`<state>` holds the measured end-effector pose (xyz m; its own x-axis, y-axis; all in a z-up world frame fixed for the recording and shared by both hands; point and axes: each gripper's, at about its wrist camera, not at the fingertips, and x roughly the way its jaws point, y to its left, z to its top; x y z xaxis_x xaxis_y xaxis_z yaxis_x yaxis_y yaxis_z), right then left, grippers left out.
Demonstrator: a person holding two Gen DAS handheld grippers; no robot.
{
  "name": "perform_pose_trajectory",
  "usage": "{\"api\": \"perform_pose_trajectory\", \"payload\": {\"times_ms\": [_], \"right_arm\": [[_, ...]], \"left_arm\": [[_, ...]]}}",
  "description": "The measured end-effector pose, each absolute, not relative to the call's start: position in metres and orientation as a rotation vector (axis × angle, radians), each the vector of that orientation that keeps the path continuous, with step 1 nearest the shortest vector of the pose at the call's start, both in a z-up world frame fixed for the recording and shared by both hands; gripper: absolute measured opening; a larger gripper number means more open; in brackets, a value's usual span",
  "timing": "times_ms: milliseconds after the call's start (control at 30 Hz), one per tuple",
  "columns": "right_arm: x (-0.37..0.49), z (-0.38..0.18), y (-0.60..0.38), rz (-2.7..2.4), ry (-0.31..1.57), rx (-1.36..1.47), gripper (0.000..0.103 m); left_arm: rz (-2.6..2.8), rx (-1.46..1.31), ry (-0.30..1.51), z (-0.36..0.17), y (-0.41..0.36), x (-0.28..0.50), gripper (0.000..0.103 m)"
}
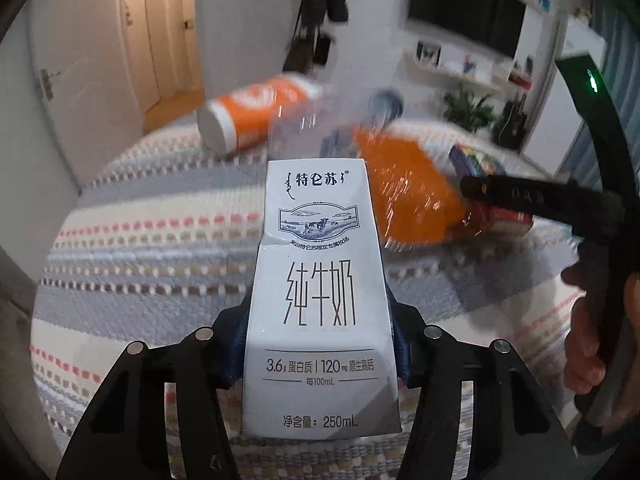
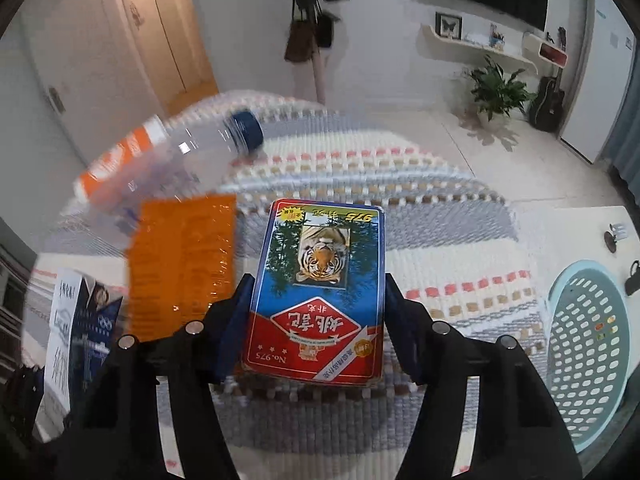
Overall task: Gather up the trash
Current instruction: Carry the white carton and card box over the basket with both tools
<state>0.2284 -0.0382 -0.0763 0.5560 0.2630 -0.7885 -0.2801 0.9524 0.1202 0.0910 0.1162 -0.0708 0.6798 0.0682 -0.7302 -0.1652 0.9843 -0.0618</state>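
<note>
Underfoot, so to speak, lies a woven striped cloth (image 2: 460, 248) in grey, cream and pink, covering a round surface that fills the lower half of both views. Beyond its far edge the room opens: pale doors at upper left, a dark screen at upper right, a wall shelf and a potted plant (image 2: 496, 88) on bare light floor.

At lower right of the right wrist view, a pale blue perforated basket (image 2: 588, 344) sits past the cloth's edge, with clear floor around it.

The left hand-held gripper (image 1: 320, 340) pinches a white milk carton (image 1: 316, 288), a tapering box held upright at frame centre. The right hand-held gripper (image 2: 316, 320) is clamped on a flat glossy card box (image 2: 320, 292) with a tiger picture.

On the cloth lie a clear plastic bottle (image 2: 168, 160) with a blue cap and orange label, at upper left, and a crinkly orange wrapper (image 2: 184, 256) just beside the card box.
</note>
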Motion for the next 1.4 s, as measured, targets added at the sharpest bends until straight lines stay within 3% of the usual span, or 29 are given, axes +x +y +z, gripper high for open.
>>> {"api": "perform_pose_trajectory", "payload": {"times_ms": [300,633,967,1400], "right_arm": [[0.191,-0.002,-0.095,0.293,0.711,0.024,0.059],[0.181,0.019,-0.22,0.082,0.631,0.106,0.059],[0.17,-0.023,-0.34,-0.123,0.712,0.211,0.059],[0.167,-0.102,-0.405,-0.238,0.889,0.286,0.059]], "left_arm": [[-0.005,-0.148,0.61,0.002,0.091,0.075,0.053],[-0.263,-0.11,0.623,0.025,-0.023,0.121,0.053],[-0.468,-0.037,0.723,-0.018,-0.151,0.169,0.053],[-0.528,-0.012,0.913,-0.095,-0.216,0.206,0.054]]}}
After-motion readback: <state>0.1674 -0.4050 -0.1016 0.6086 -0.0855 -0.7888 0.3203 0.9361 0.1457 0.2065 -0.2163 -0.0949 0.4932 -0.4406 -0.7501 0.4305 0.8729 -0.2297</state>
